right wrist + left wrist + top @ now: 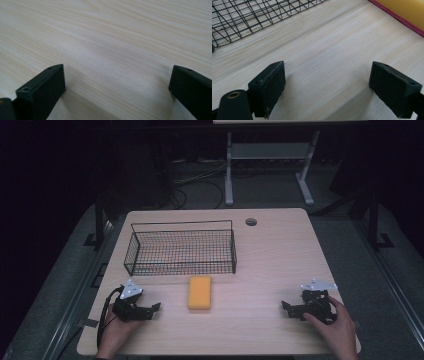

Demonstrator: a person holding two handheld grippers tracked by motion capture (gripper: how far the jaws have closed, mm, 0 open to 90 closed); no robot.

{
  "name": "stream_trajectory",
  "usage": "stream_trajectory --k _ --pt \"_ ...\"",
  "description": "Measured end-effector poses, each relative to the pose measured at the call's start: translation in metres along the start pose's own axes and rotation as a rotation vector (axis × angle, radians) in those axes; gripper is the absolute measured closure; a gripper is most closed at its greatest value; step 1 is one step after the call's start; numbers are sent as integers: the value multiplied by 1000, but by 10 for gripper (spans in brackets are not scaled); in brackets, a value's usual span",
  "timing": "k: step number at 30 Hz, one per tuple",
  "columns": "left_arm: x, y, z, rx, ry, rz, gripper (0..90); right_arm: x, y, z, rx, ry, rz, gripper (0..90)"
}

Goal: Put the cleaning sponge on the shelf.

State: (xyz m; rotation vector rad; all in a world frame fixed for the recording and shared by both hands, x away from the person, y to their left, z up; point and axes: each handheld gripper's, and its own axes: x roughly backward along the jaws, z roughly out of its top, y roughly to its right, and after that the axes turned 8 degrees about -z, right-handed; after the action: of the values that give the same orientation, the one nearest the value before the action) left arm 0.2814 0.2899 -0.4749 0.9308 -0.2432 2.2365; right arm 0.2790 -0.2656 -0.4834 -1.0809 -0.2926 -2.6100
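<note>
A yellow sponge (200, 293) lies flat on the light wooden table (270, 260), just in front of a black wire basket (181, 248). My left gripper (150, 309) rests on the table to the sponge's left, held by a hand, jaws wide apart with bare wood between them. In the left gripper view the sponge's edge (409, 12) shows at the upper right and the basket mesh (242, 17) at the upper left. My right gripper (289, 309) sits near the table's right front, also open, over bare wood (112, 50).
The basket holds nothing. A round cable hole (251, 222) is at the table's far edge. Beyond the table a white desk frame (270, 155) and cables lie on a dark floor.
</note>
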Motion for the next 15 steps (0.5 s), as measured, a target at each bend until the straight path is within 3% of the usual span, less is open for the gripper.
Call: stream_trajectory --k 15 --pt "4 0 2 8 -2 -3 170 0 0 0 -2 -1 -2 0"
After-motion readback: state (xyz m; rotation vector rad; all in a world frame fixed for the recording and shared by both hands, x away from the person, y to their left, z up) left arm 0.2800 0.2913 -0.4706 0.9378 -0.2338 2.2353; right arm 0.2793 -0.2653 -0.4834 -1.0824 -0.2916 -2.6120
